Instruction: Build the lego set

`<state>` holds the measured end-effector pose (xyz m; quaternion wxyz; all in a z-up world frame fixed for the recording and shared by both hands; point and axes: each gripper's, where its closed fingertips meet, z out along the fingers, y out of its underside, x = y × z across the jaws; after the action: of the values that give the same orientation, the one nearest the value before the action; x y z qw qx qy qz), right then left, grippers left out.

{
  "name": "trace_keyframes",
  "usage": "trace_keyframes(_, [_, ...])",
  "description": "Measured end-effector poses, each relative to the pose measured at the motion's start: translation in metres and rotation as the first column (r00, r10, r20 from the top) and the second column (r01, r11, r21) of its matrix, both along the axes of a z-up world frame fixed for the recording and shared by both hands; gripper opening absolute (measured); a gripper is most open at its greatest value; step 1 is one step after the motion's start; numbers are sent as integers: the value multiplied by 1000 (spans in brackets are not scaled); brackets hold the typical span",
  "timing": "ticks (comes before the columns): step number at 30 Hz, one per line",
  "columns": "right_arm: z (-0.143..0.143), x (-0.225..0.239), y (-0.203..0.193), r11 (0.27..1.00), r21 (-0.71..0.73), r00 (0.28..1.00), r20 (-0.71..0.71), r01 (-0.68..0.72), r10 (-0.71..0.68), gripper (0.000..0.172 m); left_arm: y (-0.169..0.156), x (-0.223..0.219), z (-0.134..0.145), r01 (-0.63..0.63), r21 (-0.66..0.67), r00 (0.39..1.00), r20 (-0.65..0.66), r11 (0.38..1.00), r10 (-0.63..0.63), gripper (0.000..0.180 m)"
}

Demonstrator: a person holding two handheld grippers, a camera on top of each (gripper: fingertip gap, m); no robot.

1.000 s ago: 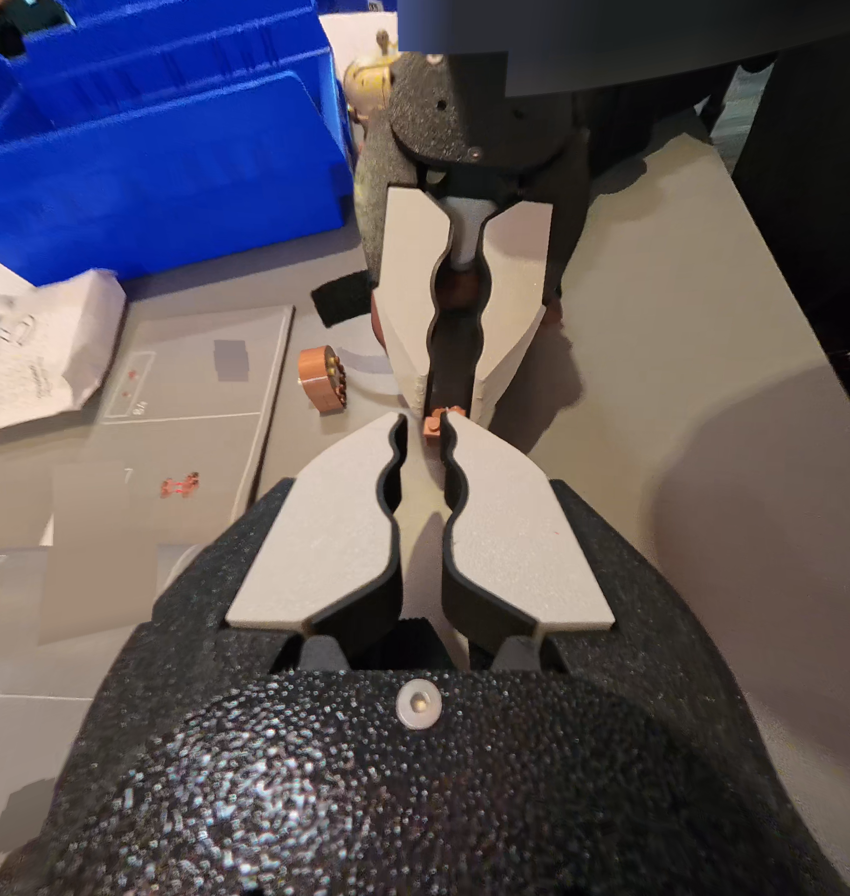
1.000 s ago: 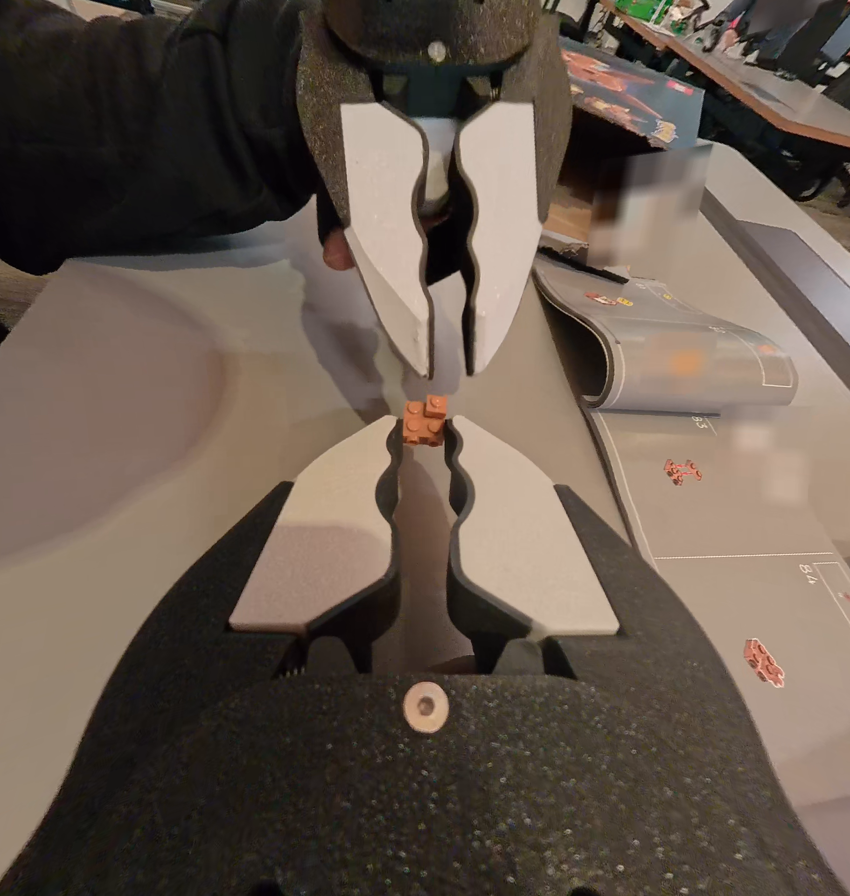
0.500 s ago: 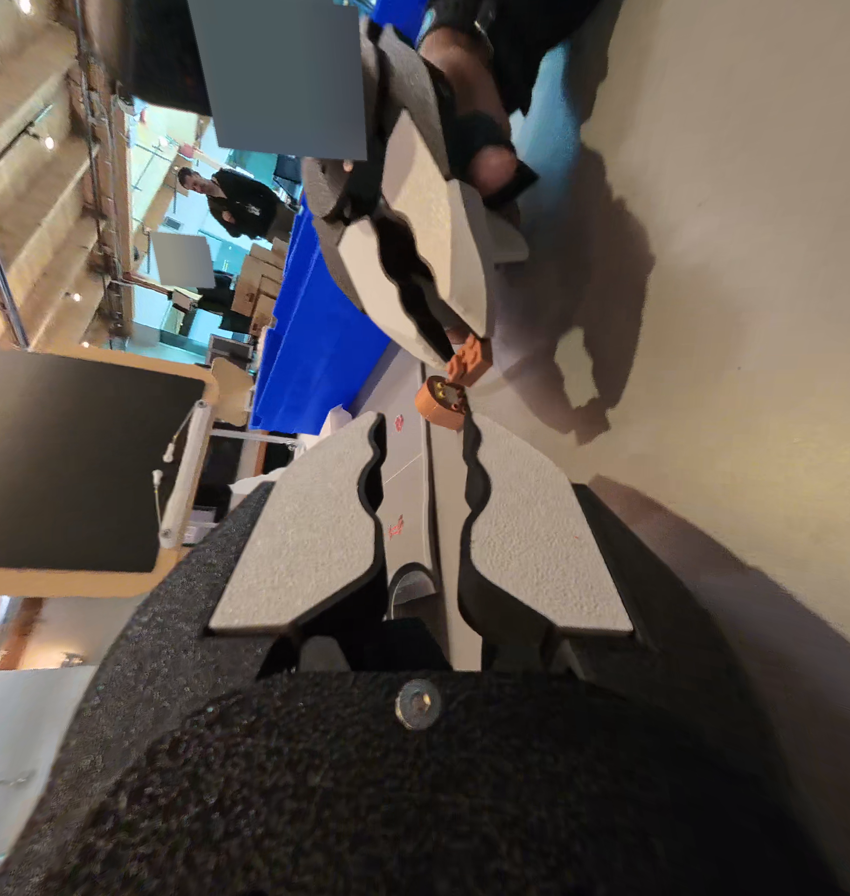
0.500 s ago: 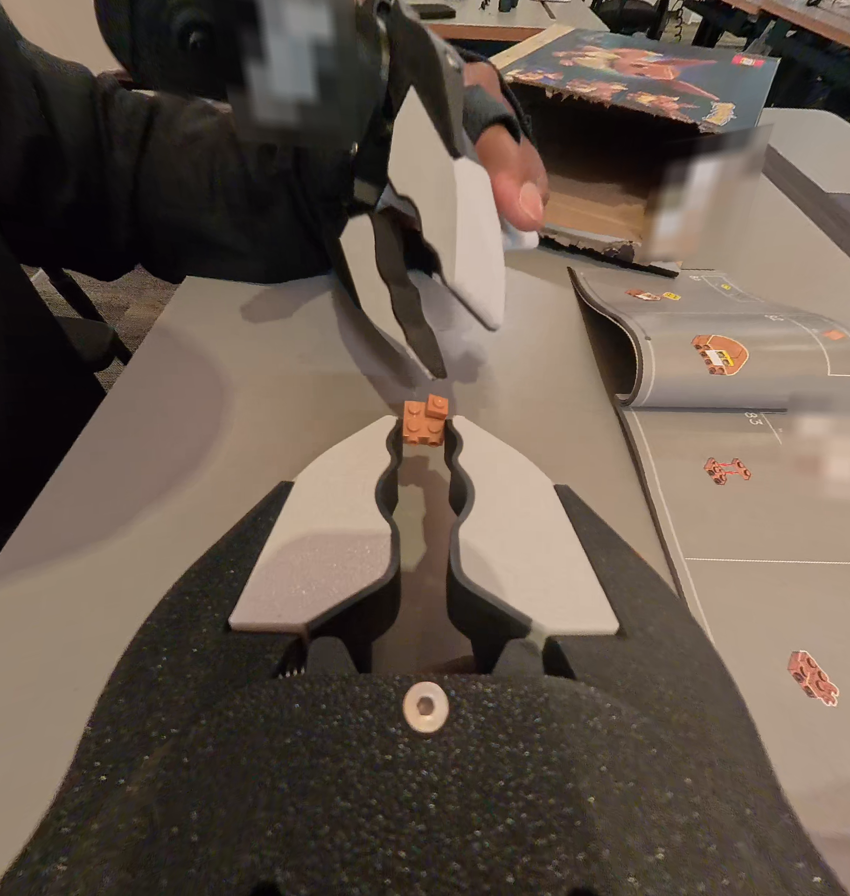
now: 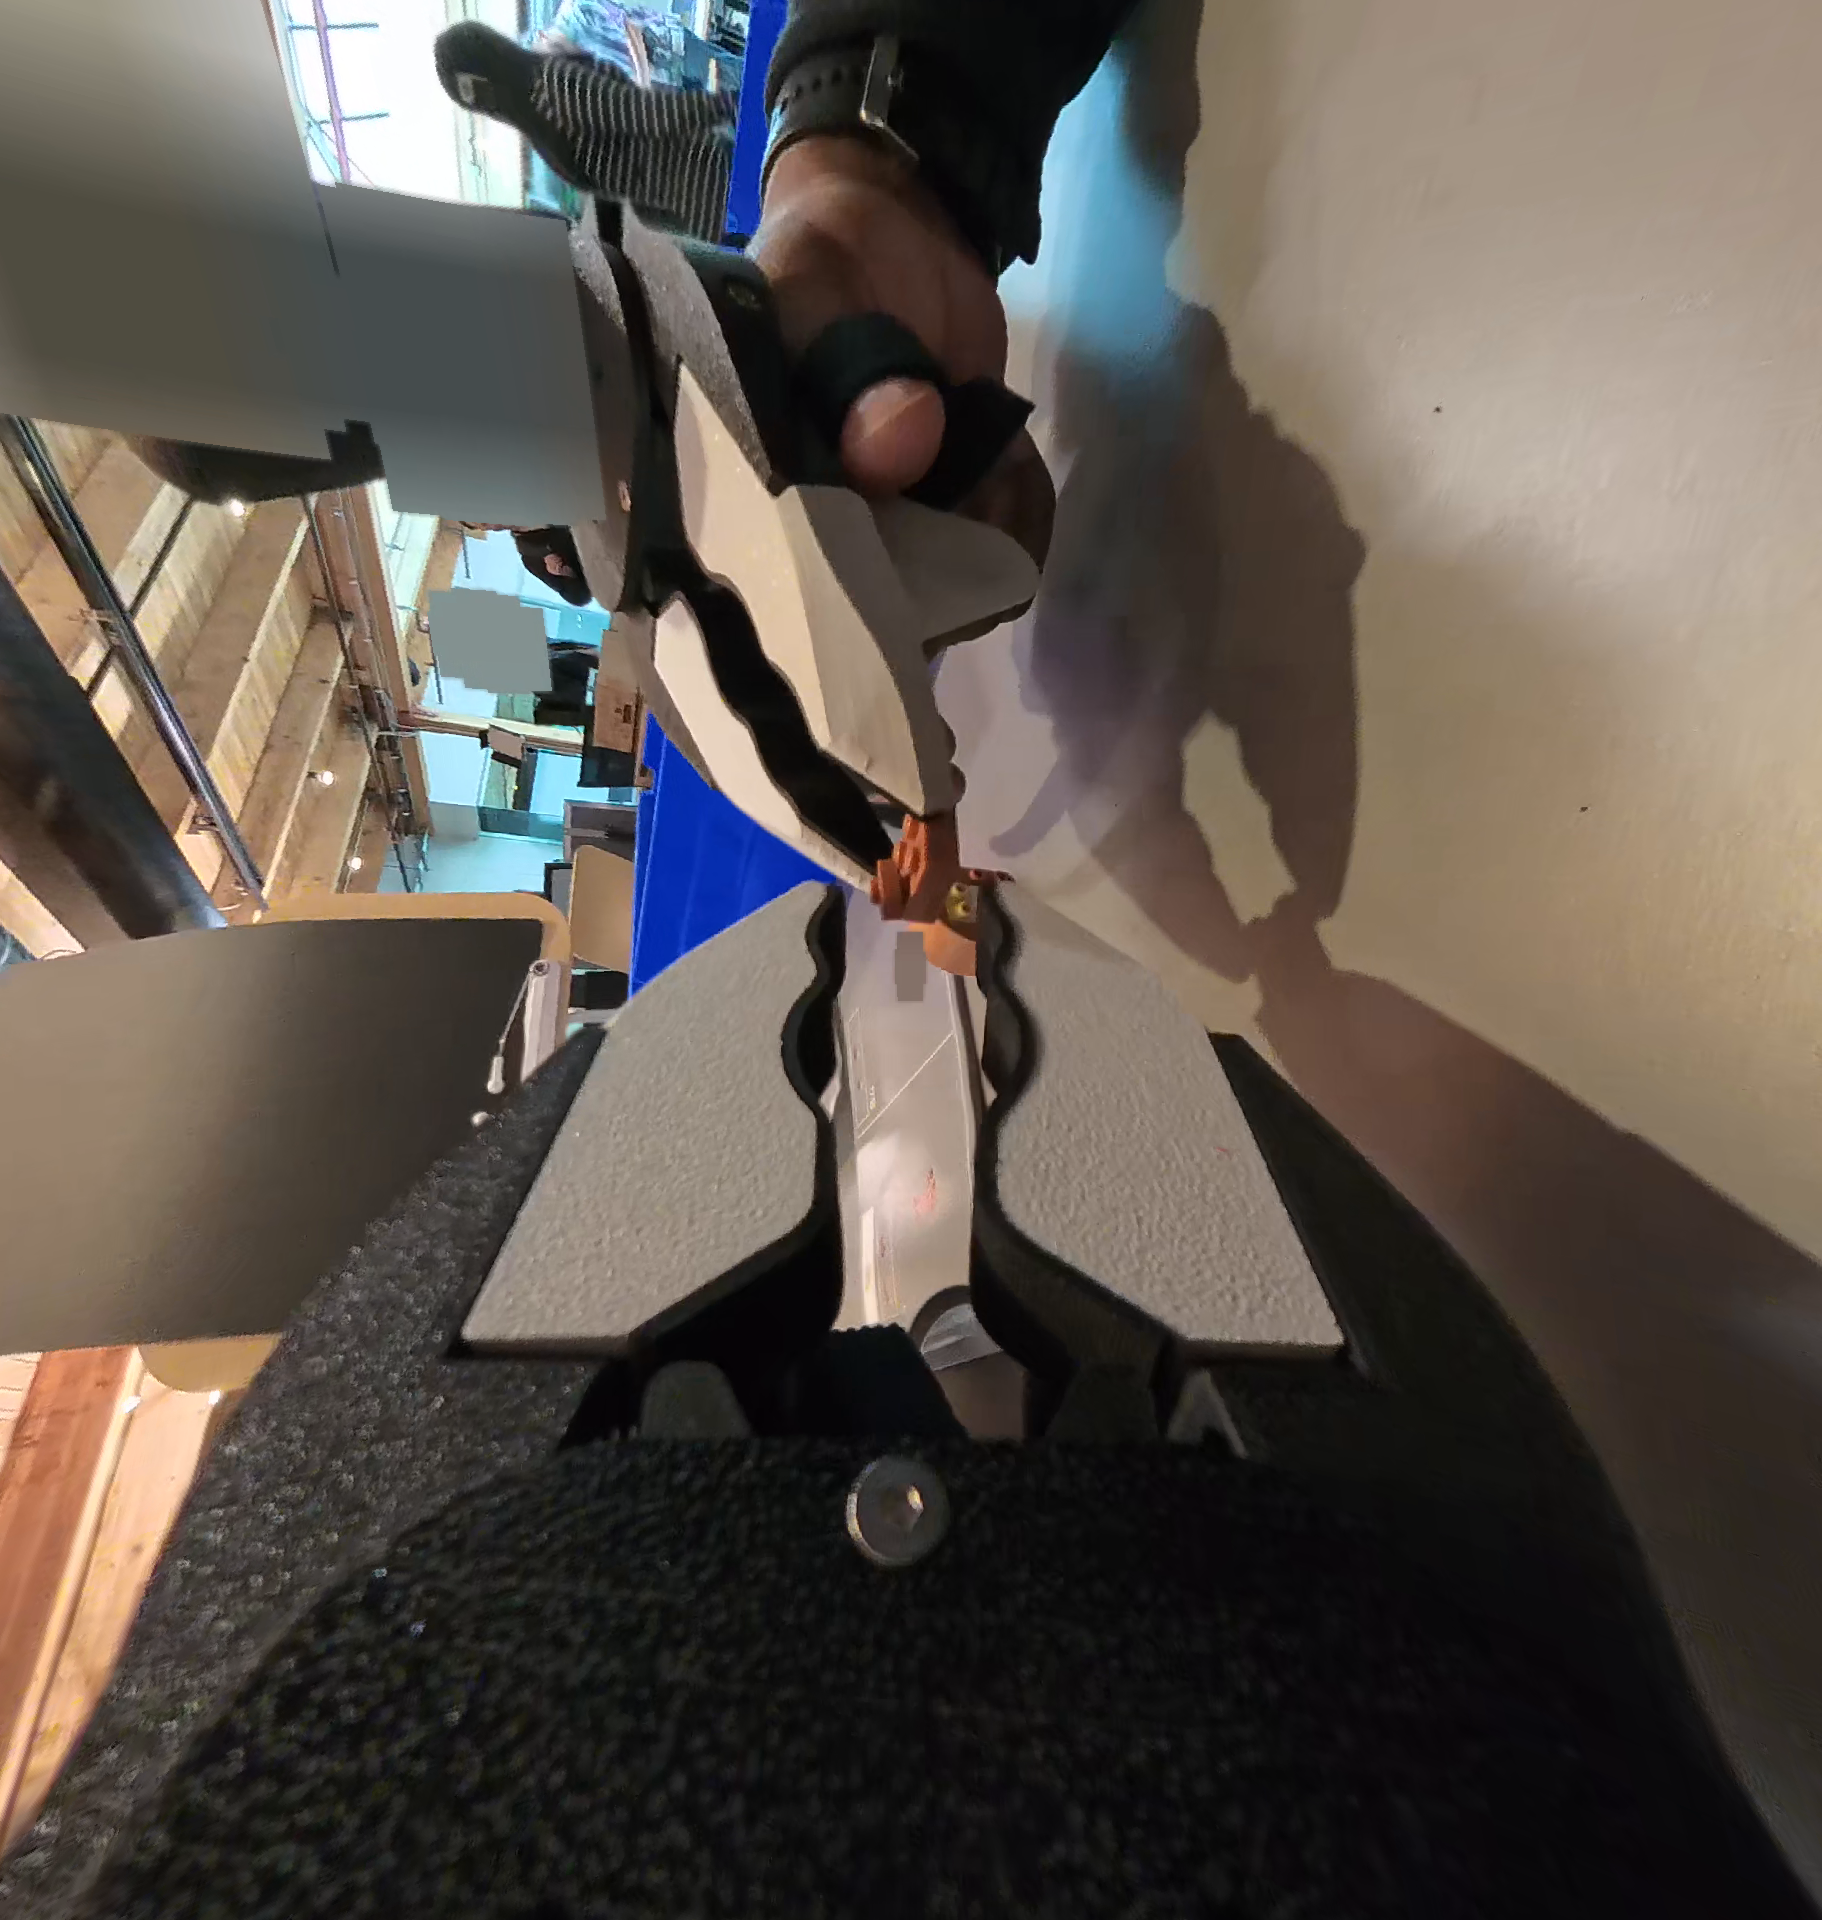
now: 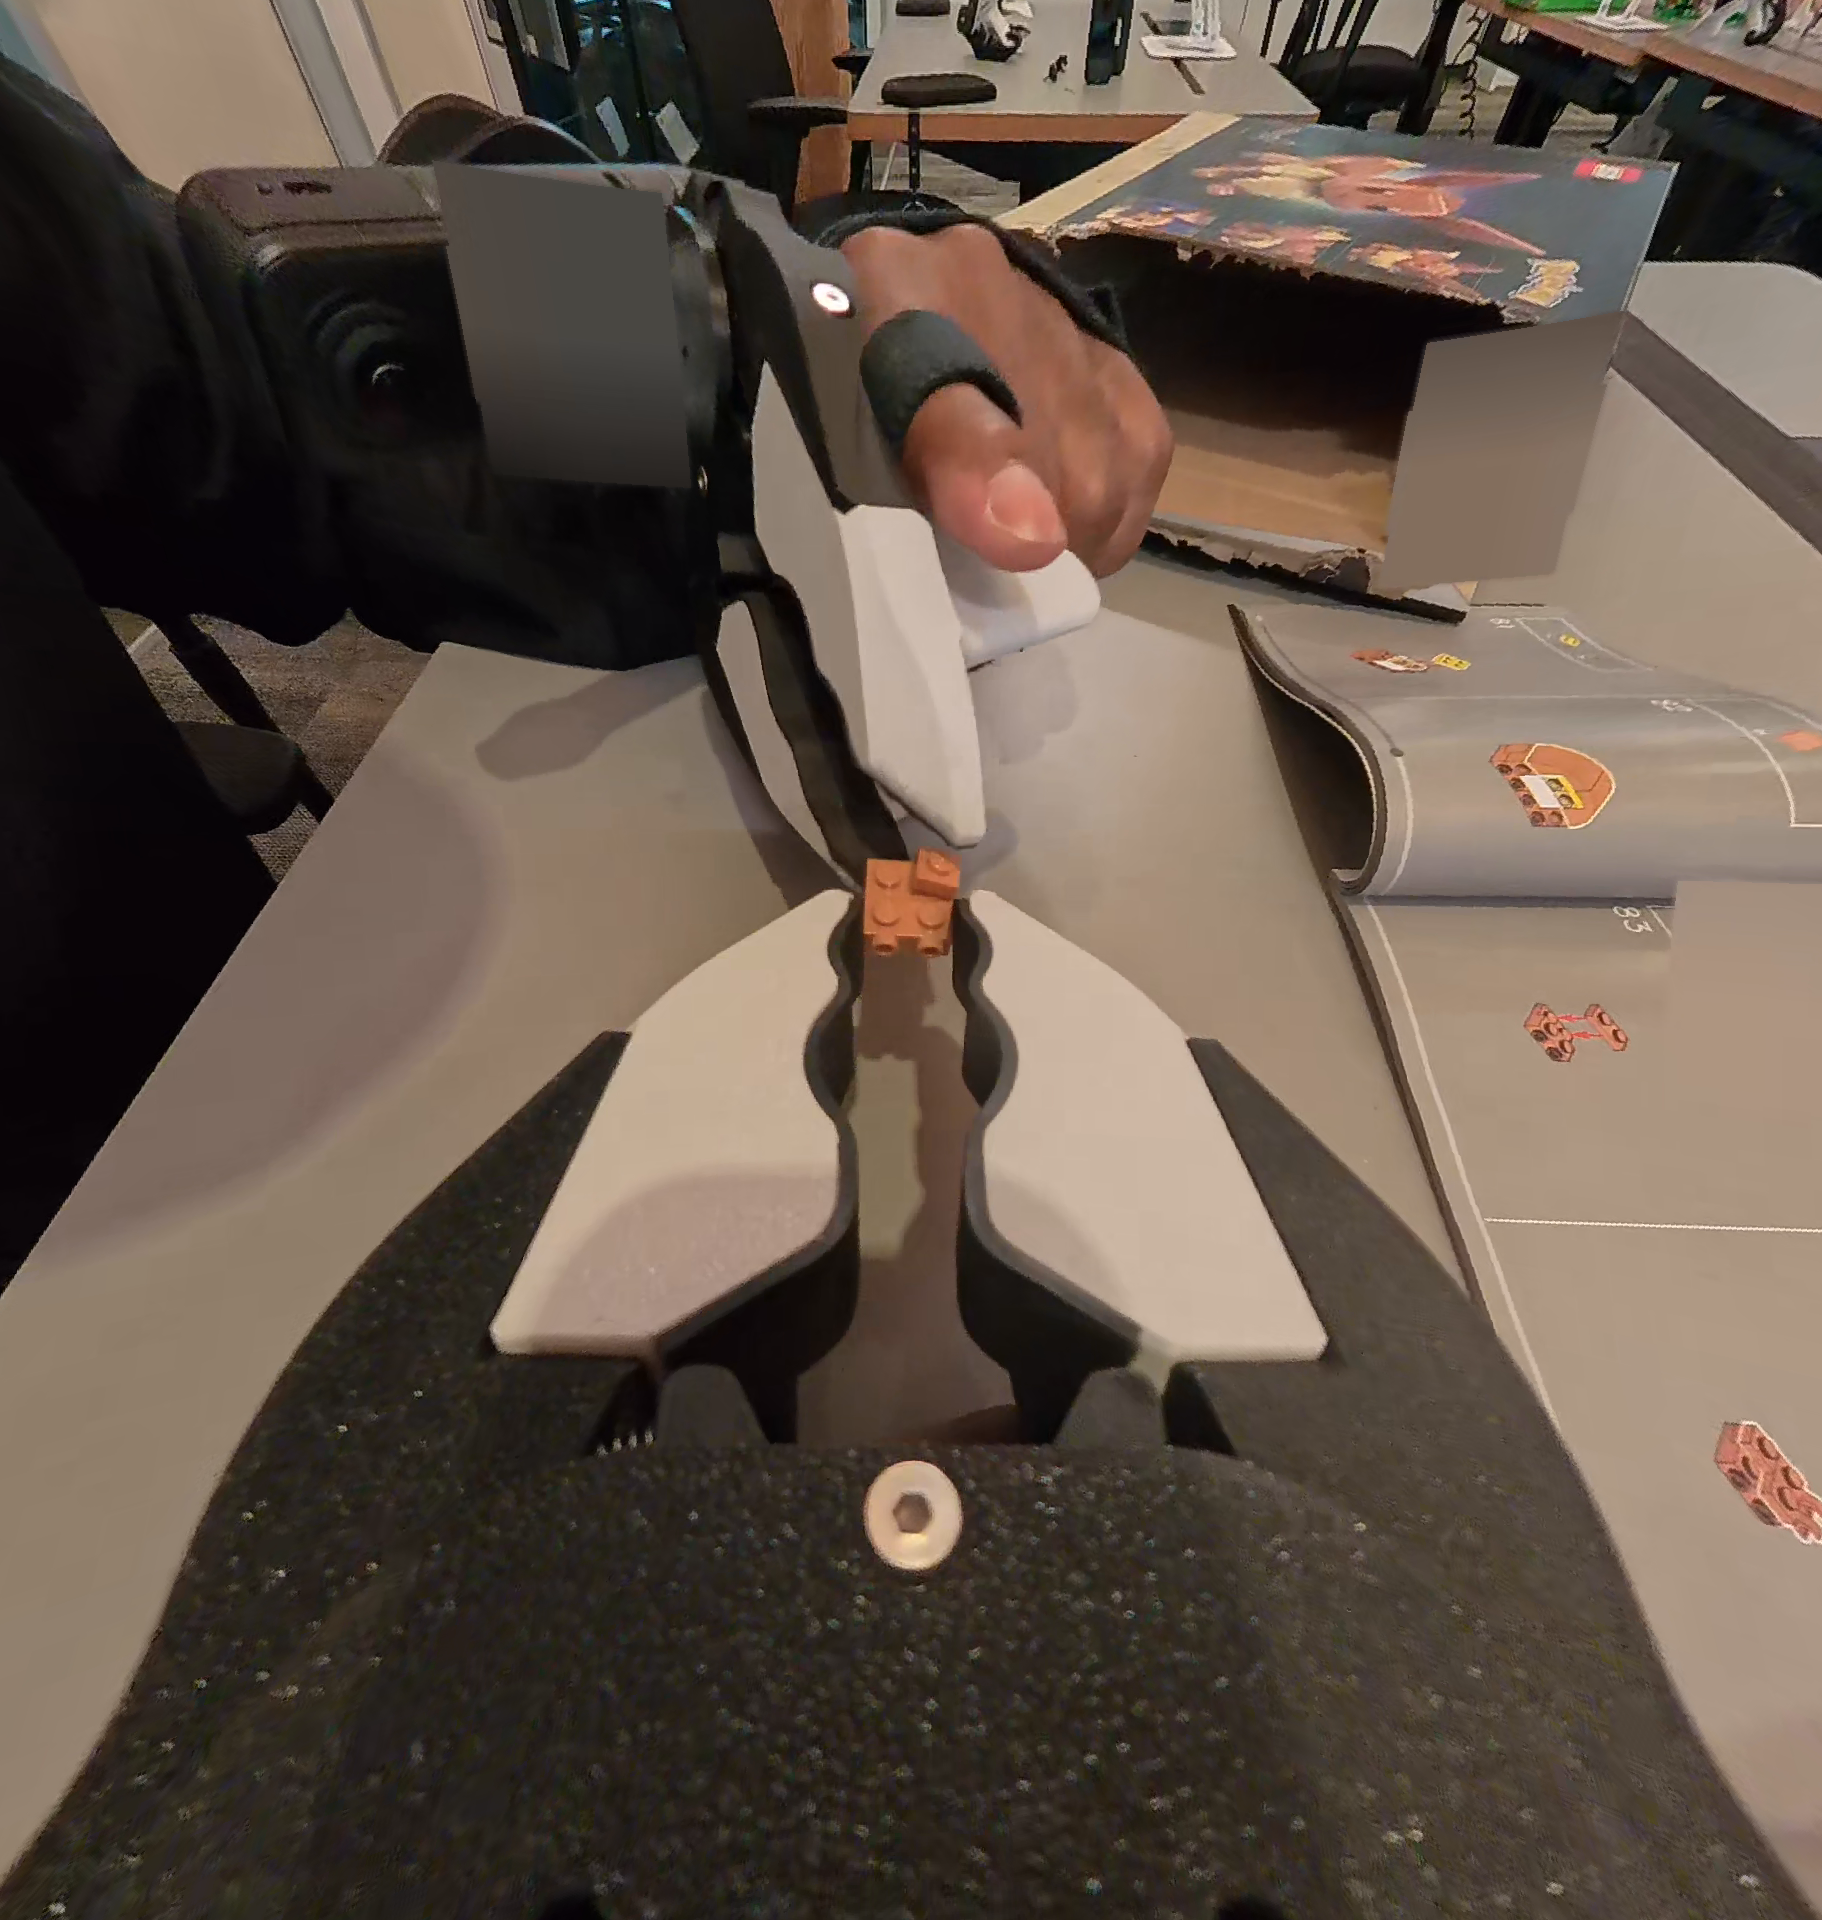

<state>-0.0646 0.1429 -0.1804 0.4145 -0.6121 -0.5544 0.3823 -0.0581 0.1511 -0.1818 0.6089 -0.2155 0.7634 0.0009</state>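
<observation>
Between right claw (image 6: 909, 914) pads — orange brick (image 6: 905, 914)

Even, moderately bright indoor light is seen in both wrist views. Soft overlapping shadows are cast on the grey table (image 6: 471, 1039) beside and beyond the right gripper (image 6: 909, 914). In the rolled left view, motion blur is seen around the left gripper (image 5: 912, 914) fingertips; windows behind are overexposed. Wide-angle bending is evident at edges.
</observation>
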Motion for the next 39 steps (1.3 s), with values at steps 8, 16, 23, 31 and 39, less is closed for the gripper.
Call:
trace_keyframes(8, [3,-1,3,1000,12,1000,-13,27,-27,15,2,3,2,-27,86,1000,7,996,27,15])
trace_keyframes(16, [7,-1,4,999,16,999,-28,47,-46,14,3,3,3,-51,104,999,-9,993,52,13])
trace_keyframes(23, [11,0,5,998,12,997,-46,60,-60,14,5,4,7,-81,128,997,8,988,80,13])
trace_keyframes(31, [11,2,6,995,-1,994,-51,100,-100,36,7,3,18,-121,175,992,52,977,114,12])
trace_keyframes(39, [6,-2,5,993,-31,992,-45,115,-117,21,3,6,16,-107,197,994,43,975,100,11])
